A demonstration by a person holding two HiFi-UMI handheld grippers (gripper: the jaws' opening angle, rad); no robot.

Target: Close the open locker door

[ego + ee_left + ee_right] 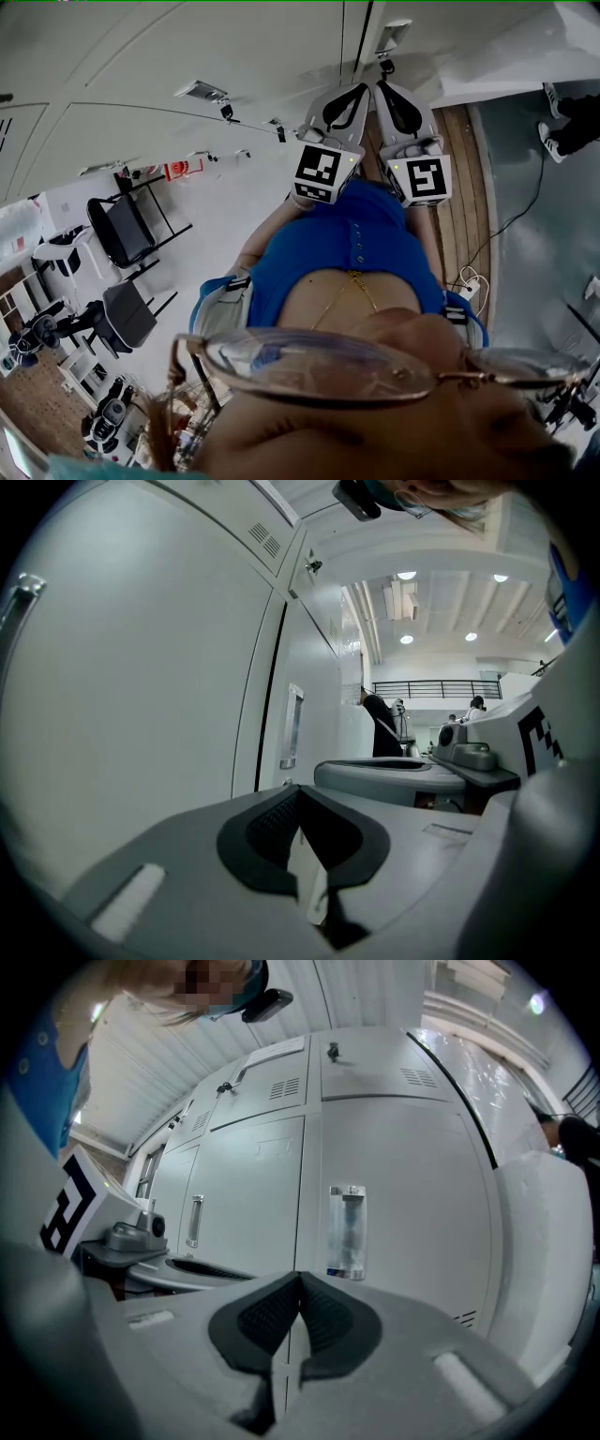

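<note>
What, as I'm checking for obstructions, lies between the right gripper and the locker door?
Nothing shows: in the right gripper view, the right gripper points at the locker door with no object between.

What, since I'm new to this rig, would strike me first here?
The left gripper and right gripper, each with a marker cube, sit side by side in the head view, jaws shut, facing white lockers. In the right gripper view a clear handle on a locker door shows just above the jaws.
</note>
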